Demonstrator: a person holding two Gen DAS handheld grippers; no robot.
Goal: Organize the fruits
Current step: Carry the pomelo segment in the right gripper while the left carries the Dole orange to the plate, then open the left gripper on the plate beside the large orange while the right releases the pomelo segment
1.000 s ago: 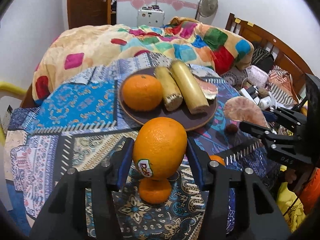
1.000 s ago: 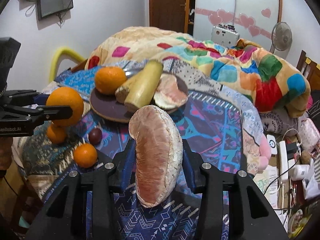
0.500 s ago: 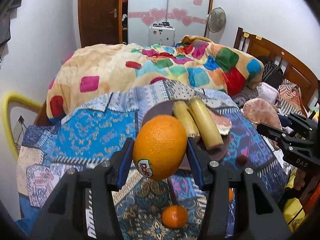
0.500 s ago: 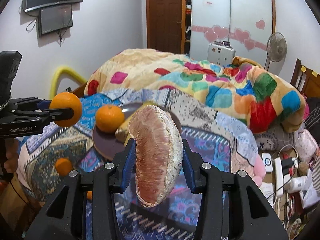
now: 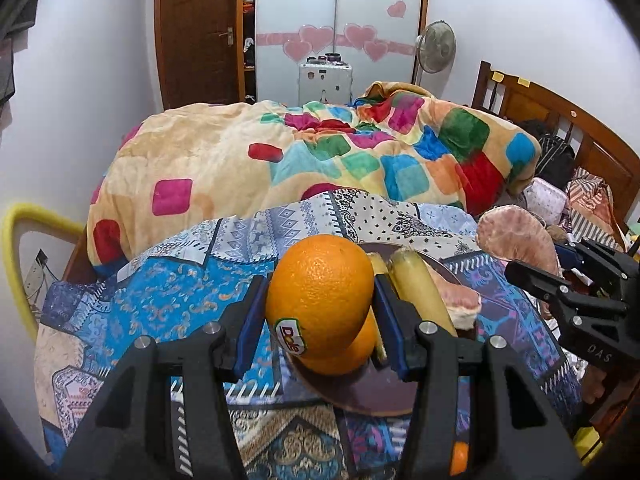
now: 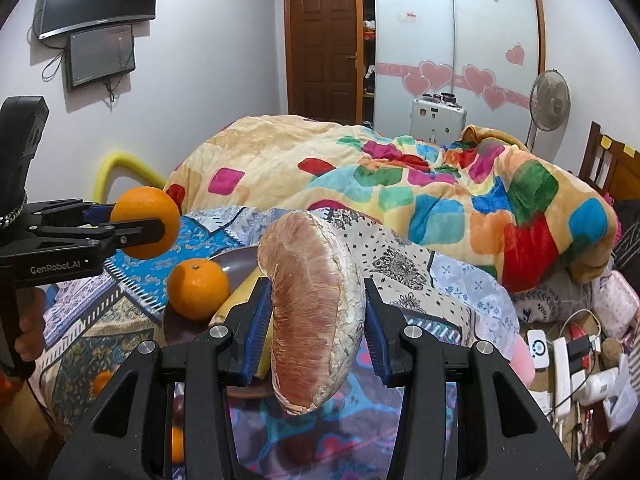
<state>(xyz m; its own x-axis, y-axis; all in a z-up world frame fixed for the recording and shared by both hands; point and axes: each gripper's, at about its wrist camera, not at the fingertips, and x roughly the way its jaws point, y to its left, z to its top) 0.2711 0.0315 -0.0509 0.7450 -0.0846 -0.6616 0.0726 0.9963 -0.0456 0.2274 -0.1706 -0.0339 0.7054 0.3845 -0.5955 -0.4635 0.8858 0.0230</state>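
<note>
My left gripper (image 5: 320, 314) is shut on a large orange with a Dole sticker (image 5: 320, 294) and holds it in the air above the brown plate (image 5: 360, 398). The plate carries another orange (image 6: 198, 290), two pale yellow sticks (image 5: 420, 290) and a pomelo piece (image 5: 460, 302). My right gripper (image 6: 314, 322) is shut on a pink pomelo segment (image 6: 314, 312), held above the plate's right side. The left gripper also shows in the right wrist view (image 6: 132, 232), the right one in the left wrist view (image 5: 560, 292).
The plate sits on a patterned blue cloth (image 5: 160, 300) over a table. Small oranges (image 6: 102, 380) lie on the cloth near the front edge. A bed with a colourful blanket (image 5: 320, 152) is behind. Chargers and clutter (image 6: 568, 356) lie at the right.
Both grippers have risen and moved forward with their fruit. The held orange now hangs over the plate, hiding the plate's orange in the left wrist view.
</note>
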